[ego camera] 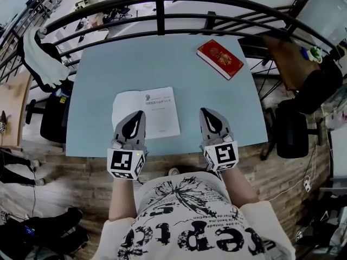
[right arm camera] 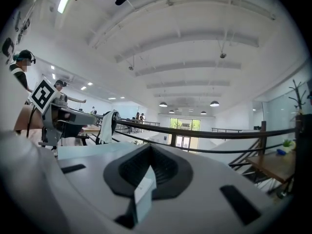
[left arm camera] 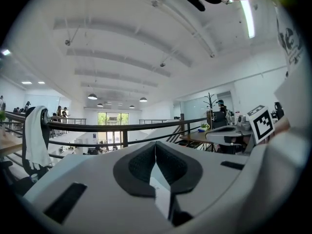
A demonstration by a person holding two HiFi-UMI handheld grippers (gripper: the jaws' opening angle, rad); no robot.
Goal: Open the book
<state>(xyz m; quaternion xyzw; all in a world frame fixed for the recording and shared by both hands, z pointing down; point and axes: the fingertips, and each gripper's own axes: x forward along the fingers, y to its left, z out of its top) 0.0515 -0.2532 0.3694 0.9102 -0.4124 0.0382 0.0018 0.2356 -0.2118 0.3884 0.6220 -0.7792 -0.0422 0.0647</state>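
A white book (ego camera: 154, 108) lies flat on the light blue table (ego camera: 108, 75), showing a printed white page, with a sliver of another page at its left. My left gripper (ego camera: 140, 114) hovers over the book's lower left part, pointing level, with its jaws shut and nothing seen between them. In the left gripper view the left gripper (left arm camera: 155, 144) has its dark pads meeting, and a strip of white page shows below them. My right gripper (ego camera: 205, 111) is shut too, just right of the book and clear of it. The right gripper view shows the right gripper (right arm camera: 149, 146) with its pads together.
A red book (ego camera: 219, 58) lies at the table's far right corner. A black railing (ego camera: 162, 15) runs behind the table. A chair draped with white cloth (ego camera: 40, 58) stands at the left, a black chair (ego camera: 293, 131) at the right. The person stands at the table's near edge (ego camera: 173, 149).
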